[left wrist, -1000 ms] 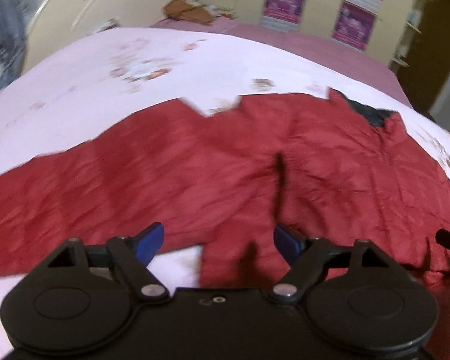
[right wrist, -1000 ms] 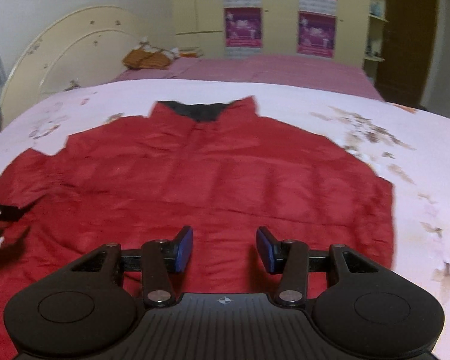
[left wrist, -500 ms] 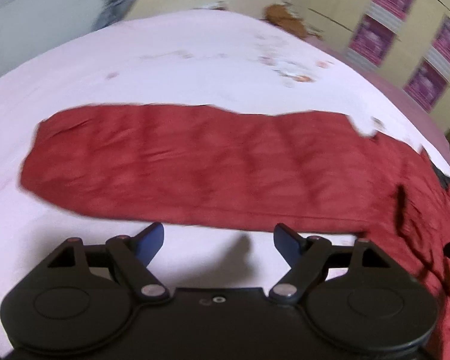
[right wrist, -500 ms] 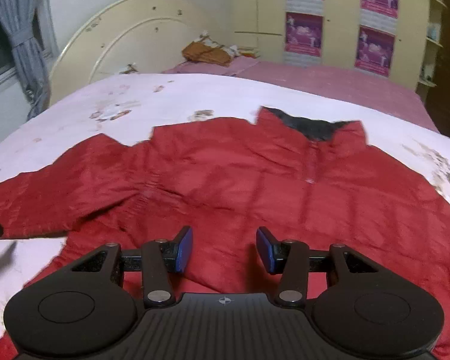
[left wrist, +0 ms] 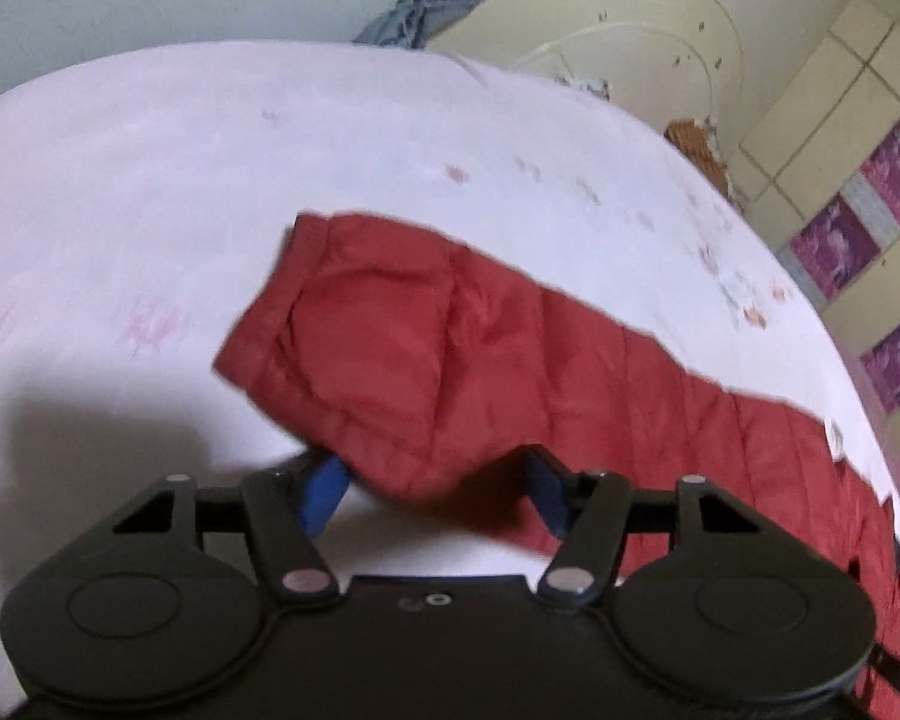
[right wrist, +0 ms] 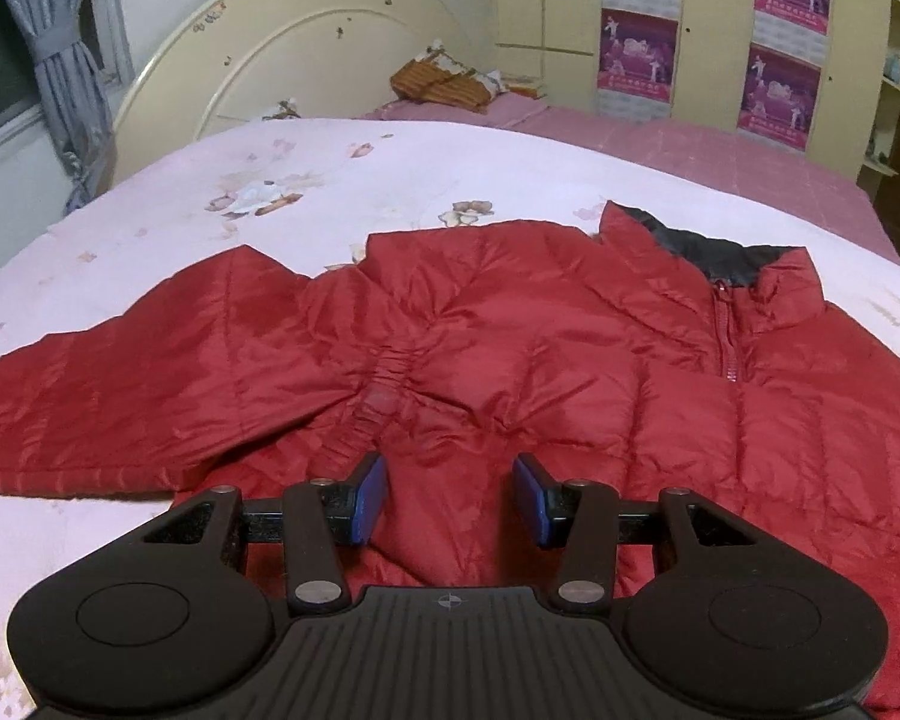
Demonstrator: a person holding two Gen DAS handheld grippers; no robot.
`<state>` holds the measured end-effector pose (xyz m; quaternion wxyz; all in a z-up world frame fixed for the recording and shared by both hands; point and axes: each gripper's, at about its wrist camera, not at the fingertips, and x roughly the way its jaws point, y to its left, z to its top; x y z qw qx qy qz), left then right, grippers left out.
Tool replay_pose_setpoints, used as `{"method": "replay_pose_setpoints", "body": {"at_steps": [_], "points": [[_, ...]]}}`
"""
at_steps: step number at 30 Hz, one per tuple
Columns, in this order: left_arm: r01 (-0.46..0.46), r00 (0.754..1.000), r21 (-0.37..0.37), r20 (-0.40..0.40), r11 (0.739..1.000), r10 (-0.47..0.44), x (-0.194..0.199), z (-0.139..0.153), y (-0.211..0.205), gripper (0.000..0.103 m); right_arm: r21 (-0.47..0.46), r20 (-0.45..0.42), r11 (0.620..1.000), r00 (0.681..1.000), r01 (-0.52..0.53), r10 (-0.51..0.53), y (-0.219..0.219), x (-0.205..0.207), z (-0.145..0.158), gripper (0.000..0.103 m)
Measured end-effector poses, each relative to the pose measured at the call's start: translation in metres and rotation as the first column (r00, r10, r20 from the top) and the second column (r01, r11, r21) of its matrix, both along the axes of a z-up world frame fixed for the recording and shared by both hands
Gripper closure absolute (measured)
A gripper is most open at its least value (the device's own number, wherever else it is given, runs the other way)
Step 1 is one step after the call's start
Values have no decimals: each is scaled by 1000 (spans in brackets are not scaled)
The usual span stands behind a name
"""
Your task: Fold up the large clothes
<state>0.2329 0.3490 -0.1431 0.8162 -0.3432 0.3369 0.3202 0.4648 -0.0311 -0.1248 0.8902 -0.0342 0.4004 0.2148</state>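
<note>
The left tool (left wrist: 435, 495) sits at the cuff end of the red jacket's sleeve (left wrist: 390, 354); its jaws have just been closing, the cuff fabric lies between the blue pads (left wrist: 324, 495), and whether they already pinch it I cannot tell. The right tool (right wrist: 447, 498) hovers over the red jacket (right wrist: 510, 360) near the armpit seam, jaws apart, gripping nothing. The jacket lies flat and zipped on the bed (right wrist: 330, 180), collar toward the cream headboard (right wrist: 294, 54) beyond.
</note>
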Motion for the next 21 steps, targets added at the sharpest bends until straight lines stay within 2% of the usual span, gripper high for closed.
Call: {"method": "replay_pose_setpoints", "body": {"at_steps": [3,4,5,7,9,15,18,21], "points": [[-41,999,20,20,999,40,4,-1,5,60,-30,-26,1000,1000,-2,1,6,5,-12,56],[-47,999,29,24,998,46,5,0,6,73,-45,-27,999,1000,-5,4,8,6,-16,56],[-50,998,29,30,998,49,5,-1,8,80,-56,-30,998,1000,-10,9,10,7,-19,56],[-59,997,25,44,998,57,6,1,10,82,-55,-33,998,999,-9,7,10,9,-22,56],[-39,998,55,54,998,36,6,10,6,86,-47,-39,999,999,-7,5,8,10,-21,56],[110,984,178,120,978,-133,34,51,-25,89,50,-19,997,999,51,-50,-9,5,-3,56],[214,956,220,152,952,-251,57,70,-52,89,60,-9,995,997,75,-75,-21,3,5,56],[347,902,246,177,905,-394,91,85,-92,89,77,-3,990,993,119,-119,-41,0,12,56]]}}
